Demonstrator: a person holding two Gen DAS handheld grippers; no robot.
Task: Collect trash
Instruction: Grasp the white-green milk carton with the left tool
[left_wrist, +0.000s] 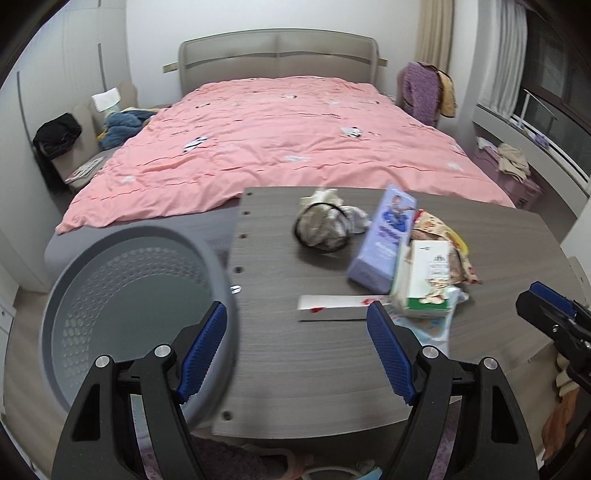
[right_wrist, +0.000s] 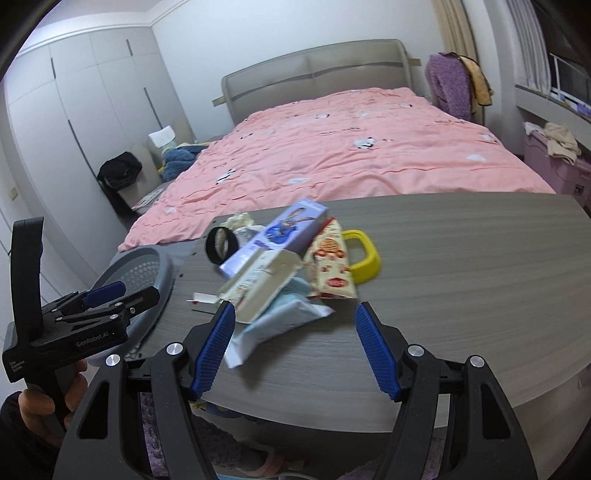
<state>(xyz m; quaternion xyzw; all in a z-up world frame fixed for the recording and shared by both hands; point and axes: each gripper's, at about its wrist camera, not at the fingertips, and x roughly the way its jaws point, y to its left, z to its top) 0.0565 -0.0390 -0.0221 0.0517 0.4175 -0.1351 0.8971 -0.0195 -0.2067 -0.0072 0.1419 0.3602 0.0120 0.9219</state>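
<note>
While both tongs (left_wrist: 297, 354) (right_wrist: 293, 347) gape empty, the grey basket (left_wrist: 74, 280) beside the table (left_wrist: 314, 354) holds nothing visible.

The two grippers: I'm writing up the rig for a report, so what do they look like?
Both look alike. The left gripper and right gripper have matte black plastic arms, silver round pivot bolts and blue ridged pads. In the right wrist view, the left gripper's body carries white "GenRobot.AI" lettering, a small white label and an upright black handle. A hand in a dark sleeve grips it.
</note>
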